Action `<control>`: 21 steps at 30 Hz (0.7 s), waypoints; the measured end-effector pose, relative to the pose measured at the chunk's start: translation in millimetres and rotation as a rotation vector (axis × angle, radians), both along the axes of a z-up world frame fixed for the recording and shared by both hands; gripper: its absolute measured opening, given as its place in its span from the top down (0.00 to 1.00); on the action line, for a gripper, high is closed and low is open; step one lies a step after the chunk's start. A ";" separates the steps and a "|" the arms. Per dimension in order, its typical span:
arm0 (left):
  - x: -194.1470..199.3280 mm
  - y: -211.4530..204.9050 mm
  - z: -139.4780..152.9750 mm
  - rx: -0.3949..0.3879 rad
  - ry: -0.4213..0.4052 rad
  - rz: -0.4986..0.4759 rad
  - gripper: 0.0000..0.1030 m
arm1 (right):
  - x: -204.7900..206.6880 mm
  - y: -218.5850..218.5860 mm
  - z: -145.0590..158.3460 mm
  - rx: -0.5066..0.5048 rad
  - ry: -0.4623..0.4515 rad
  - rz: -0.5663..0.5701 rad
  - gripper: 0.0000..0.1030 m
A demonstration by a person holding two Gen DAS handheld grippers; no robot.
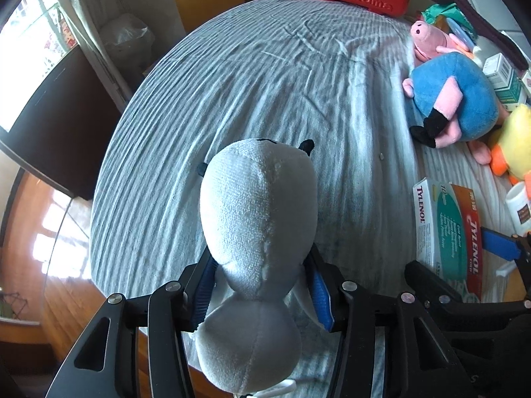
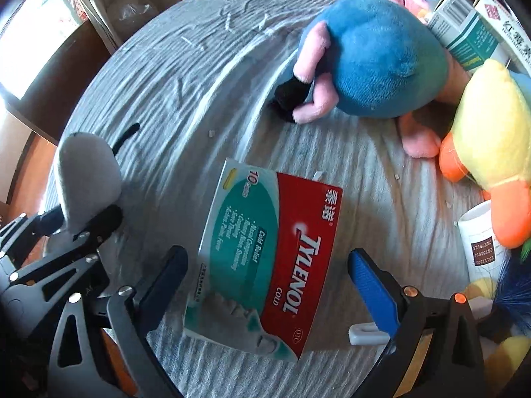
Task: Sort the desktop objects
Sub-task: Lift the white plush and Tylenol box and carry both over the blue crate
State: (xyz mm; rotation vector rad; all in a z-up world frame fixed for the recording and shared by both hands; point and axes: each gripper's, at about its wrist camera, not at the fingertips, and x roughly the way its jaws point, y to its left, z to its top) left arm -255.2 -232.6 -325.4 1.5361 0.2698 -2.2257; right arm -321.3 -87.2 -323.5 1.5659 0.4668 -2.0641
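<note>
Left gripper (image 1: 262, 295): fingers clasp grey plush toy (image 1: 259, 219) at its neck. Right gripper (image 2: 268, 285): fingers wide, straddling Tylenol box (image 2: 265, 258); close squarely across long edges.

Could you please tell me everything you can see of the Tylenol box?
The Tylenol box is a flat cardboard carton, red on one half and teal and white on the other, printed "Tylenol Cold", "Cold Relief" and "10". It lies face up, closed, on the striped grey cloth, turned askew. The right claw hangs over it, wide open, one finger on either side, neither pad pressing it. Nothing else touches it.
</note>
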 end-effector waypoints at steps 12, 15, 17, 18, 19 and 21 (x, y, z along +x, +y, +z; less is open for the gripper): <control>-7.4 -8.7 -0.1 0.019 -0.009 -0.079 0.48 | 4.0 7.6 5.8 -0.027 -0.017 -0.139 0.04; -5.7 -11.3 1.6 0.029 -0.007 -0.093 0.55 | 7.8 4.4 3.7 -0.007 0.010 -0.145 0.03; -3.4 -12.1 7.3 0.022 0.007 -0.102 0.57 | 9.5 1.5 3.5 0.010 0.039 -0.144 0.13; -2.2 -12.5 10.2 0.018 0.014 -0.106 0.57 | 10.3 1.3 5.4 0.009 0.044 -0.148 0.28; -1.5 -13.0 15.0 0.014 0.028 -0.113 0.57 | 11.1 2.0 8.6 0.003 0.042 -0.156 0.28; 0.9 -12.0 23.3 -0.001 0.048 -0.129 0.57 | 12.0 2.9 11.6 -0.003 0.032 -0.165 0.28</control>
